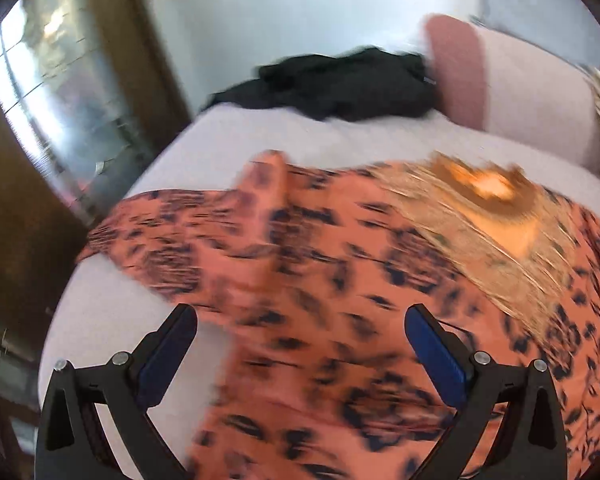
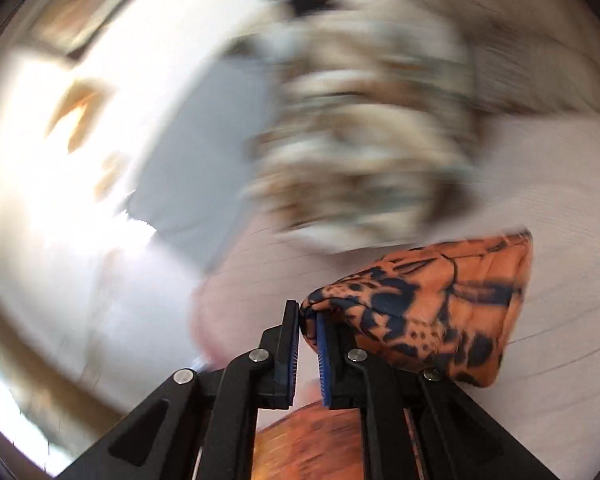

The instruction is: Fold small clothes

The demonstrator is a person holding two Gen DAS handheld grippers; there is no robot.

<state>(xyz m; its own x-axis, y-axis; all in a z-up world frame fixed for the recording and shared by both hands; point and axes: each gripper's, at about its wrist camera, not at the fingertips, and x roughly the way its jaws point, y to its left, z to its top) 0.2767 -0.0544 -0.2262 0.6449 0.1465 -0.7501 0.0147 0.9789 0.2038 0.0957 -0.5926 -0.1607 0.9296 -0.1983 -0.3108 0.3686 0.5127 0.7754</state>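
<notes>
An orange garment with dark leopard-like spots (image 1: 308,264) lies spread over a pale lilac bed (image 1: 112,320), blurred by motion. My left gripper (image 1: 300,320) hangs open just above its near part, nothing between the blue pads. In the right wrist view my right gripper (image 2: 309,314) is shut on a bunched edge of the same orange garment (image 2: 440,304), which drapes off to the right of the fingers over the pale bedding (image 2: 560,184).
A black garment (image 1: 340,84) lies crumpled at the bed's far end beside a pink and pale pillow (image 1: 500,84). A blurred beige patterned heap (image 2: 364,120) sits beyond the right gripper. A wood-framed window (image 1: 60,92) is at the left.
</notes>
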